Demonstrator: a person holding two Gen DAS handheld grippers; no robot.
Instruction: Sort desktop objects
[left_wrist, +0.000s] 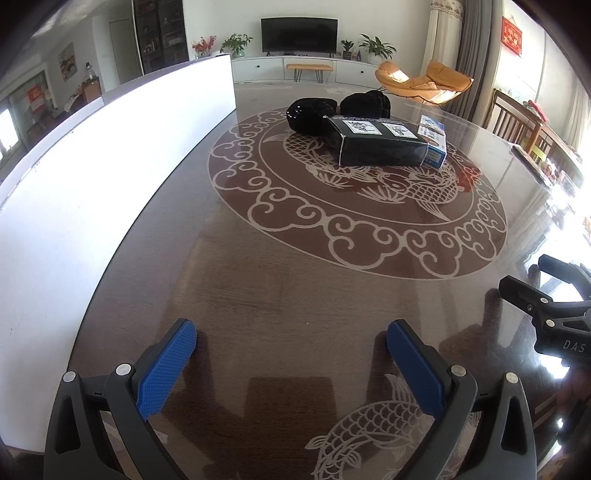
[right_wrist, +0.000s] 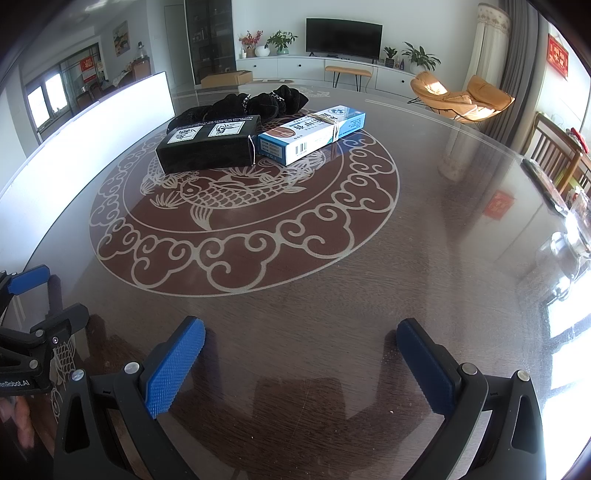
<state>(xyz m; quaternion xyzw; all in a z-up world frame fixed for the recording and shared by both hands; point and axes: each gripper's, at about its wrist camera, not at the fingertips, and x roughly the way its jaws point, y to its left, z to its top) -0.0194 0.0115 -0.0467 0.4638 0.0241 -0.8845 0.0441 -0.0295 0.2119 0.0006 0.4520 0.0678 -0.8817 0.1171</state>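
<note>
A black box (left_wrist: 380, 144) (right_wrist: 210, 146) with two white labels lies near the middle of the round table. Beside it on the right rests a blue-and-white carton (left_wrist: 434, 140) (right_wrist: 314, 133). Behind both sit black fabric bundles (left_wrist: 314, 114) (right_wrist: 258, 101). My left gripper (left_wrist: 291, 350) hovers open over the near part of the table, nothing between its blue pads. My right gripper (right_wrist: 301, 350) is open too, empty, and far short of the boxes. Each gripper shows at the edge of the other's view: right gripper (left_wrist: 554, 295), left gripper (right_wrist: 33, 306).
The glossy brown table (left_wrist: 295, 277) (right_wrist: 443, 240) carries a fish and cloud pattern. A white board (left_wrist: 92, 166) (right_wrist: 92, 136) stands along its left edge. Wooden chairs (right_wrist: 554, 151) and cluttered items (right_wrist: 569, 236) sit at the right. A TV and orange lounge chair (right_wrist: 461, 96) lie beyond.
</note>
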